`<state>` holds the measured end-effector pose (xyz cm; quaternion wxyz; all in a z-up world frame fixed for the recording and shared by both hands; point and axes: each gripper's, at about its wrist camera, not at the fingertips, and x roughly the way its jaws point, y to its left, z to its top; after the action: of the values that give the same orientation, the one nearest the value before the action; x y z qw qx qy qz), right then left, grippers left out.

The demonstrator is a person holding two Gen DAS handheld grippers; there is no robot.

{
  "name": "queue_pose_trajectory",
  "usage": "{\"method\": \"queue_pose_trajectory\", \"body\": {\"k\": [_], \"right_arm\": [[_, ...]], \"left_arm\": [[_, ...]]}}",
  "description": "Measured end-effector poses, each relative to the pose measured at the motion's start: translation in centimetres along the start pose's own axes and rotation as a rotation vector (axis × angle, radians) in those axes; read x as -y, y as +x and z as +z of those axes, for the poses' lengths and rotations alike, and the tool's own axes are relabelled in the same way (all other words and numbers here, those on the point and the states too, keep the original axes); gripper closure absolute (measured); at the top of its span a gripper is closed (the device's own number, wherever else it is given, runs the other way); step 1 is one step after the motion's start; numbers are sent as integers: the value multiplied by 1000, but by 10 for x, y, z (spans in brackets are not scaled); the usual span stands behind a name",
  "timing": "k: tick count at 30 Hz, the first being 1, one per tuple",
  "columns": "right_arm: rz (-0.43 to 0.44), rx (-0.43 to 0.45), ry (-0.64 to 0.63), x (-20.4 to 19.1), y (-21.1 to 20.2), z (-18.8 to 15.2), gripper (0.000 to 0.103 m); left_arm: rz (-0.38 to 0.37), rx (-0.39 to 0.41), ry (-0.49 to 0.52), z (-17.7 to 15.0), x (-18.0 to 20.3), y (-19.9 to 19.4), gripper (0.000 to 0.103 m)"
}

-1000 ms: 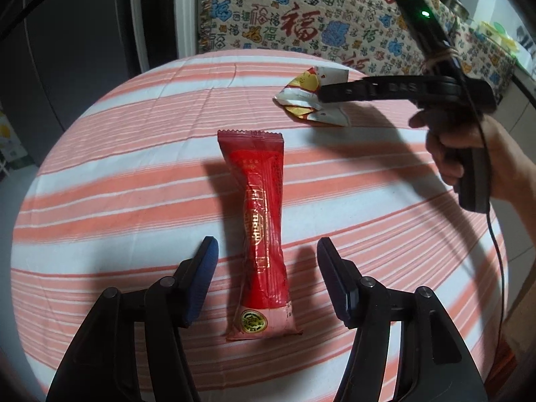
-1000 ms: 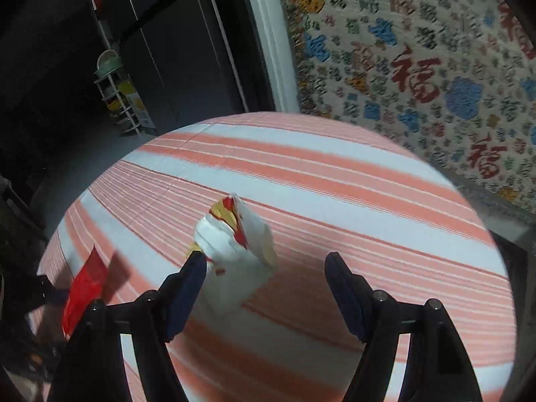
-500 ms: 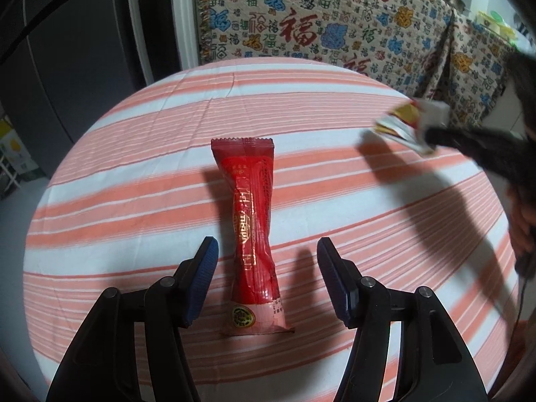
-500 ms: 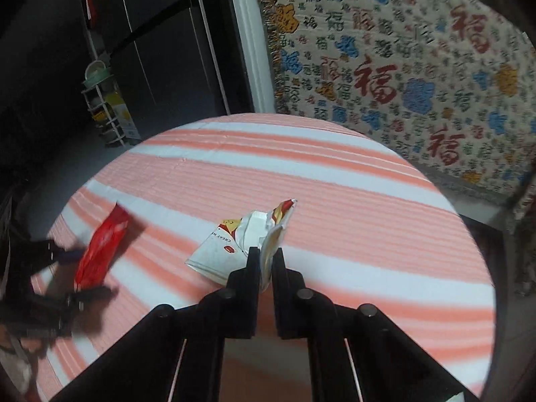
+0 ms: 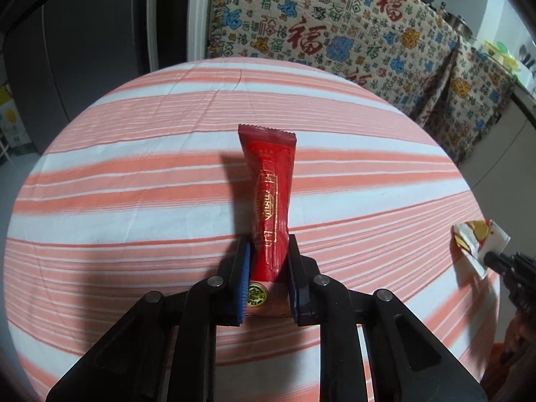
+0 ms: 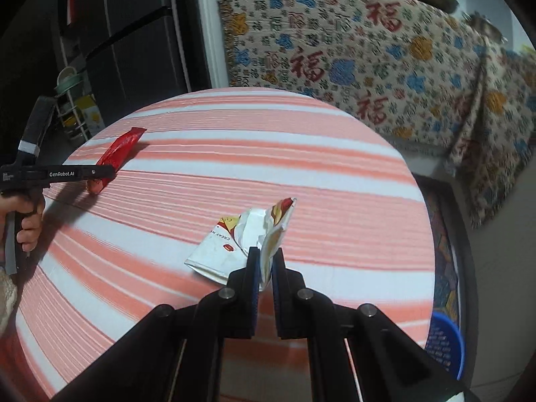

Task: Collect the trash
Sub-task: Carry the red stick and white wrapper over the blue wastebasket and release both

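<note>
Red wrapper point(image 5: 269, 201) between left gripper point(image 5: 267, 268) pads

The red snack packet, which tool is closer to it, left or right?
Left. The left tool is shut on the red snack packet; the right tool is across the table, holding the white wrapper.

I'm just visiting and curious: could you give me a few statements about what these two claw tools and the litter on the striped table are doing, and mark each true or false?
1. The left gripper is closed on the red wrapper. True.
2. The right gripper is open and holds nothing. False: it pinches the white wrapper.
3. The tablecloth is plain blue. False: it has orange and white stripes.
4. A blue bin sits beside the table. True.
5. The red wrapper is torn open and crumpled. False: it looks long and sealed.
</note>
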<state>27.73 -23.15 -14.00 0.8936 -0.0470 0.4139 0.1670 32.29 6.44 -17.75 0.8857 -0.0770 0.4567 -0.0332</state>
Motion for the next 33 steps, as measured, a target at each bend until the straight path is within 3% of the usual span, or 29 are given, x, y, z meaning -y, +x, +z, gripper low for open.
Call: {"method": "queue_pose_trajectory", "body": {"k": [4, 10, 17, 26, 33], "right_arm": [[3, 20, 5, 4, -15, -6, 96], [-5, 53, 61, 26, -41, -15, 96], [-47, 80, 118, 58, -68, -28, 96], [-167, 96, 235, 121, -108, -62, 96], [-273, 59, 321, 171, -133, -95, 96]], "left_arm": [[-48, 6, 45, -6, 24, -9, 87], [-192, -19, 115, -20, 91, -20, 87], [-300, -23, 186, -25, 168, -33, 87], [-406, -71, 256, -32, 270, -17, 87], [-459, -119, 315, -50, 340, -5, 87]]}}
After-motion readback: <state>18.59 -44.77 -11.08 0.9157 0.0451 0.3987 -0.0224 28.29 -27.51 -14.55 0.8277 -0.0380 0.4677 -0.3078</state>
